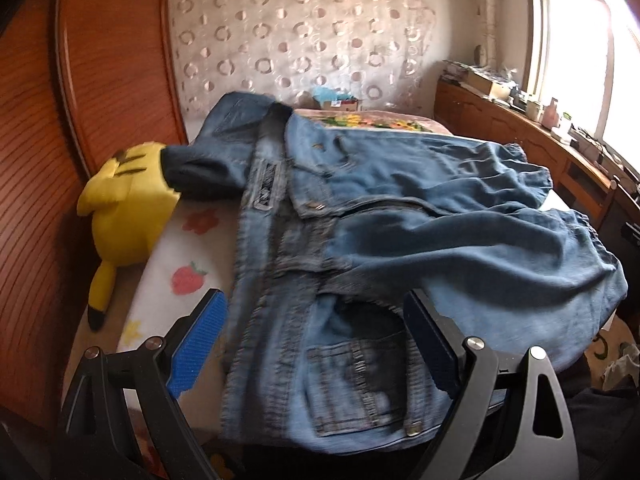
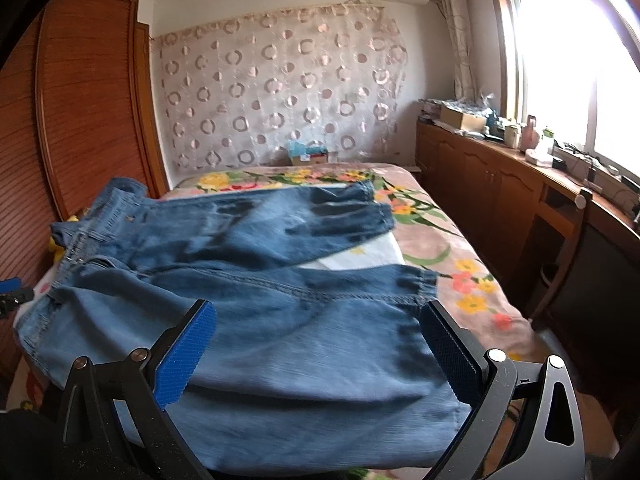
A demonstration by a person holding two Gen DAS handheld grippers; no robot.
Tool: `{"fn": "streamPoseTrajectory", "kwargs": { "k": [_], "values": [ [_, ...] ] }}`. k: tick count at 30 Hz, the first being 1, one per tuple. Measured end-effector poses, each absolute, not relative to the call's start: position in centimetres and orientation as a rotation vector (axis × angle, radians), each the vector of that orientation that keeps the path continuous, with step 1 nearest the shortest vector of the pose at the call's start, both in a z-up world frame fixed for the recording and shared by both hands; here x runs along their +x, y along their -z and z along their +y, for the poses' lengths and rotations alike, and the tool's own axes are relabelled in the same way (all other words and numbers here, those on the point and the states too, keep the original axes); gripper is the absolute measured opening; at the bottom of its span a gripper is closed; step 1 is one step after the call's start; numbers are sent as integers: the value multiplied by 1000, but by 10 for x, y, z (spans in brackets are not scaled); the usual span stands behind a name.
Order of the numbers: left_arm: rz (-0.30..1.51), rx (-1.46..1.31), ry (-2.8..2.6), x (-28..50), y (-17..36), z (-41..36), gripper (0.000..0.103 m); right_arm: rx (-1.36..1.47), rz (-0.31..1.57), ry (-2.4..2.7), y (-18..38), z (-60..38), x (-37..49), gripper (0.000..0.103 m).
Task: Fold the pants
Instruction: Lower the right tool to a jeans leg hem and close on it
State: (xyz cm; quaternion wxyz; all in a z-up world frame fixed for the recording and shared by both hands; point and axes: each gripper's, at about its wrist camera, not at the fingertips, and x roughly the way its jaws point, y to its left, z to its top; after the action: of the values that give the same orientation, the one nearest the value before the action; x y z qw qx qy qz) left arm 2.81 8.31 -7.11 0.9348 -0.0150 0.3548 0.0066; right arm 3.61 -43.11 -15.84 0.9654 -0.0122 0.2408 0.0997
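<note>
Across the flower-patterned bed [image 2: 460,248] lie the faded blue denim pants [image 2: 248,280], spread flat, waistband towards the reddish wooden wardrobe [image 2: 88,92], legs running away from it and slightly parted. No fold seems made yet. The left hand-held gripper [image 1: 316,340] hovers spread over the back pocket; the right hand-held gripper [image 2: 320,348] hangs released above the nearer leg. Next, I'd guess, each must pinch an edge of that leg and carry it over the other. A yellow plush toy [image 1: 128,204] sits beside the waistband.

Both wrist views low, close, facing across shared jeans [image 1: 360,240]
</note>
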Motion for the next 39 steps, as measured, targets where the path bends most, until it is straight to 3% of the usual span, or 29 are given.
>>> {"fn": "streamPoseTrajectory", "kwargs": {
  "k": [4, 14, 20, 27, 32, 34, 39],
  "values": [
    [749, -52, -28, 26, 83, 101, 90, -27, 512, -173, 157, -429, 36, 101],
    [821, -83, -52, 21, 111, 121, 74, -28, 585, -124, 151, -431, 33, 100],
    [825, -102, -44, 15, 116, 126, 73, -28, 632, -103, 144, -440, 31, 95],
    [815, -98, -27, 10, 115, 123, 65, -10, 679, -111, 141, -448, 27, 87],
    [818, -99, -13, 8, 114, 122, 61, -8, 705, -140, 141, -451, 32, 73],
    [814, -106, -2, 7, 115, 122, 55, -15, 715, -157, 141, -451, 31, 59],
    [813, -120, -4, 5, 114, 120, 51, 9, 729, -180, 141, -466, 33, 42]
  ]
}}
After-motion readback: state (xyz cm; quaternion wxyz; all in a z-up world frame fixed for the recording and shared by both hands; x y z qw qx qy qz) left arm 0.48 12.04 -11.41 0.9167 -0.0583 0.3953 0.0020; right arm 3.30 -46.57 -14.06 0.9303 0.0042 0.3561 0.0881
